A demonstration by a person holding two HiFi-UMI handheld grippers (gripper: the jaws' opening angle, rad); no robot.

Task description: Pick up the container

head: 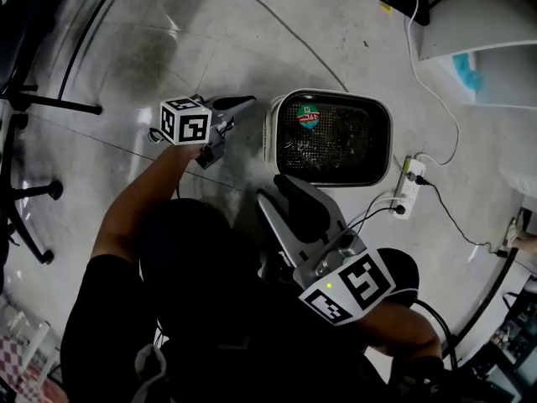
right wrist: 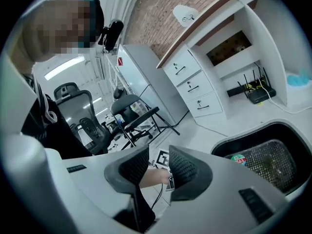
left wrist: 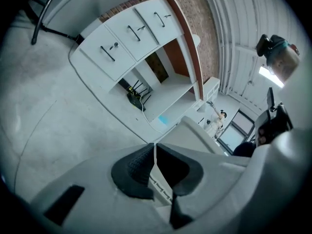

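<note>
**Open floor to the left, cords crowding the right**

Bare floor (head: 151, 49) is left free to the left of the container (head: 270, 133) and beyond it, crossed only by a thin cable (head: 285, 25). Chair legs (head: 59, 103) are kept well apart at the far left. The right side is hemmed in by a power strip (head: 411, 183) just beside the rim, its cords (head: 458, 133), and a cabinet (head: 495, 49) farther off. The left rim is flanked by the closed left tongs (head: 242, 102). The near side is overhung by the right tongs (head: 289, 196), parted with nothing between them.
</note>
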